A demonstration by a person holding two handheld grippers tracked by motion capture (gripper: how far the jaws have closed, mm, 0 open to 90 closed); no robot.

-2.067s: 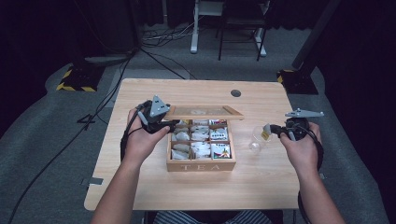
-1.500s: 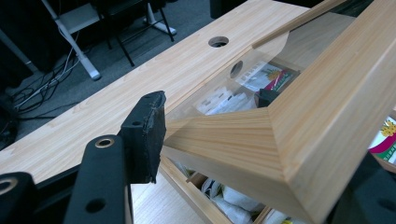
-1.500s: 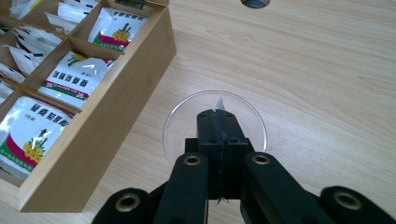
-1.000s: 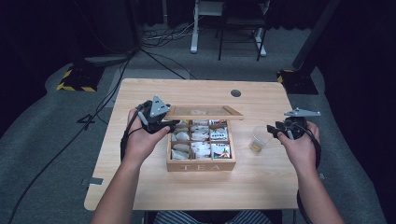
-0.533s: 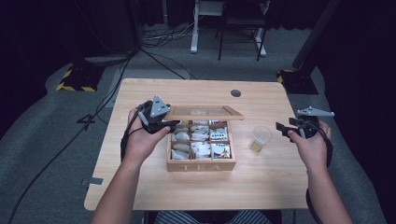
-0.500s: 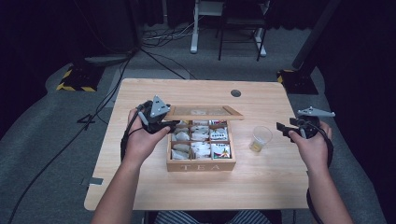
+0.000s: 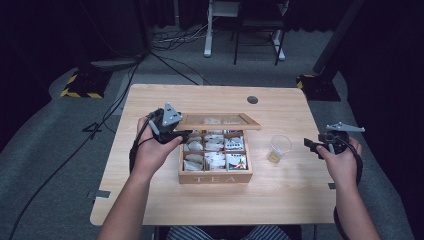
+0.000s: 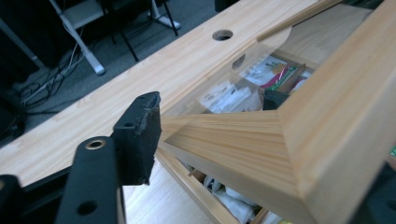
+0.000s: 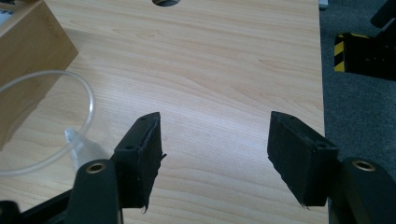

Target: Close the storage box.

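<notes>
A wooden tea box (image 7: 215, 176) marked TEA stands mid-table, its compartments full of tea bags. Its windowed lid (image 7: 218, 121) is raised. My left gripper (image 7: 182, 134) is at the lid's left end. The lid's frame (image 8: 243, 140) lies between the jaws, which have just been opening. One pad (image 8: 137, 135) stands at the frame's tip, and the wood mostly hides the other jaw. A clear cup (image 7: 280, 147) with something yellowish at its bottom stands right of the box. My right gripper (image 7: 312, 146) is right of it, open and empty (image 9: 215, 140), with the cup (image 9: 42, 126) to its left.
The light wooden table (image 7: 200, 210) has a round cable hole (image 7: 252, 99) at the back. Its right edge runs just beside my right hand. On the dark floor behind are desk legs (image 7: 207, 30), cables and a yellow-black striped base (image 7: 80, 87).
My right gripper drew back to the right, away from the cup, and its jaws spread wider. The cup stands alone. The left hand and the raised lid have kept their place.
</notes>
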